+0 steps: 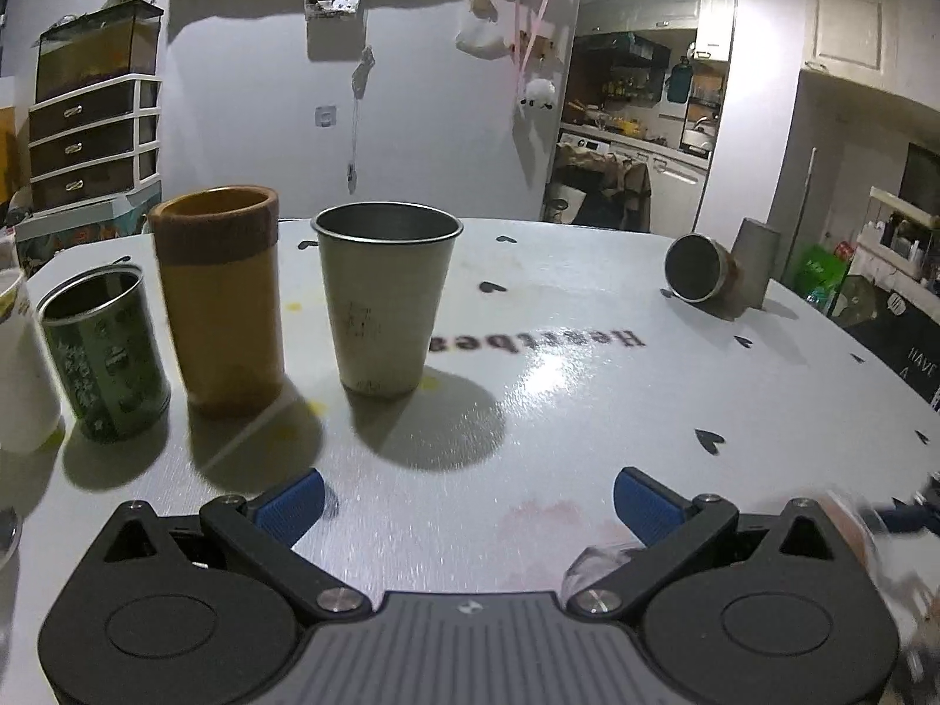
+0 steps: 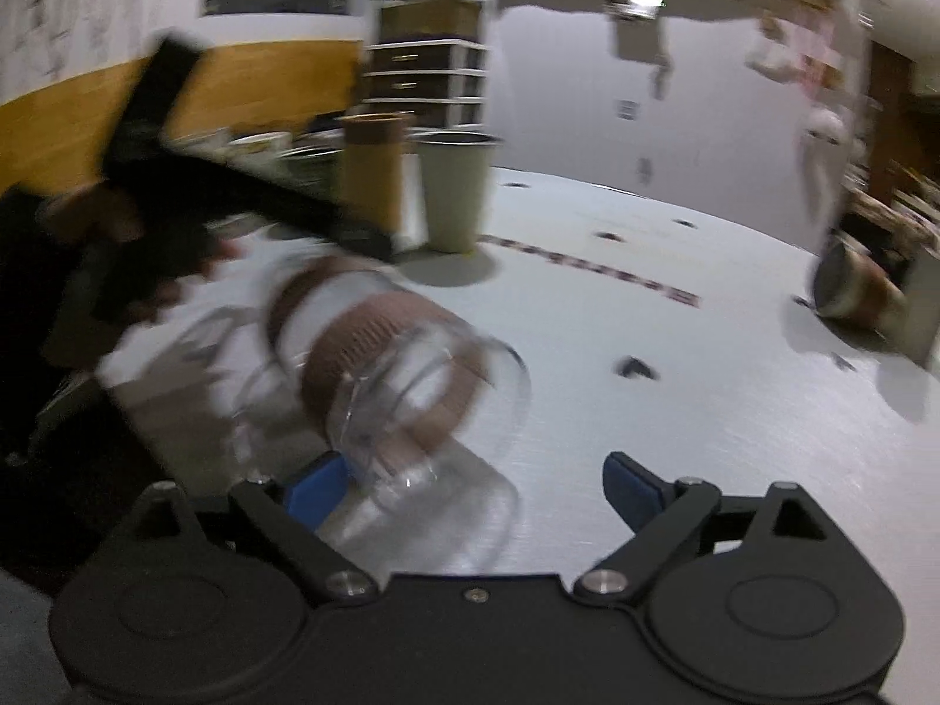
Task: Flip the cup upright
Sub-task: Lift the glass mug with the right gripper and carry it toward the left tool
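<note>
**Glass cup on its side, both claws spread**

The glass cup (image 2: pixel 388 388), banded in brown, is seen lying tilted on the white table (image 2: pixel 675 440), just ahead of the right gripper (image 2: pixel 473 484), whose jaws are spread wide, nothing pinched. The left gripper (image 1: pixel 469 502) is also spread, empty. A steel tumbler (image 1: pixel 385 299) and brown cup (image 1: pixel 220 299) are seen upright.

Clear glass cup (image 2: pixel 405 388), ribbed brown band; glossy table (image 1: pixel 587 388).

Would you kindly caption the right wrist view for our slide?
Open right gripper nears a blurred, tipped glass cup on the white table.
</note>
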Demonstrator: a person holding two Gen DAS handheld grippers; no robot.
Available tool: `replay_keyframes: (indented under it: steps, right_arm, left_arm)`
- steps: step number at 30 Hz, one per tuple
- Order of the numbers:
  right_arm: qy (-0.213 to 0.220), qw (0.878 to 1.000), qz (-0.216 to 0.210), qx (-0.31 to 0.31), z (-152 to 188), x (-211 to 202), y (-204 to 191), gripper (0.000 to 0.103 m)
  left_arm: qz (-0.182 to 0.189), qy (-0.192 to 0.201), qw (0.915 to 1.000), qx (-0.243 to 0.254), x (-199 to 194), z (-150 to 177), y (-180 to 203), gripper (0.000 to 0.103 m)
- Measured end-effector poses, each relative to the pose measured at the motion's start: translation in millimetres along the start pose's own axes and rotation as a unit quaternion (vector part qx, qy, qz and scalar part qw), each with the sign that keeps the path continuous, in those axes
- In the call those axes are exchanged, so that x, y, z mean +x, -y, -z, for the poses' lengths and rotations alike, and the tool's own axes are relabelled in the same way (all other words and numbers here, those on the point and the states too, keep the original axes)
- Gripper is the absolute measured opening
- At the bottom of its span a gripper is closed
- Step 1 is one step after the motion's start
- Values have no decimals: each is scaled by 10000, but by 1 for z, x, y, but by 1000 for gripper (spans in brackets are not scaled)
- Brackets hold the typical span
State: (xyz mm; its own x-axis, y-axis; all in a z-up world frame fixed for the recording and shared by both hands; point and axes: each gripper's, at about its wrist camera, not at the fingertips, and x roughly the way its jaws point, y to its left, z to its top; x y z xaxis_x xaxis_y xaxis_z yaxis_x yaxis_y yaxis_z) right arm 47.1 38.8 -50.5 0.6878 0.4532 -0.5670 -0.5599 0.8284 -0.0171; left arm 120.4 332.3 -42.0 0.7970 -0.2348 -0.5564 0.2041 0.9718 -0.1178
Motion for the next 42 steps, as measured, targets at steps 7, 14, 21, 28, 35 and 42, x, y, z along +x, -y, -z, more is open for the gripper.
replay_keyframes:
  steps: [7, 14, 21, 28, 35, 42]
  right_arm:
    - [9, 9910, 646, 1169, 0, 24, 46, 94]
    - [115, 9842, 680, 1631, -10, 43, 55, 94]
    - [288, 9784, 831, 1872, -11, 41, 60, 94]
    - [529, 9661, 854, 2377, 9, 14, 68, 94]
    - [685, 9629, 806, 2483, 41, -15, 66, 94]
    - [785, 9618, 824, 2491, 49, -25, 68, 94]
  left_arm:
    - [53, 4, 10000, -71, -21, 14, 0, 103]
    - [191, -67, 9998, 49, -38, 26, 9, 103]
    - [585, 138, 9981, -130, -58, 8, 15, 103]
    - [1159, -722, 9904, -204, -18, -34, 53, 103]
    - [1009, -1815, 9781, -126, 49, -46, 83, 103]
    - [848, -2190, 9720, 38, 79, -42, 94, 81]
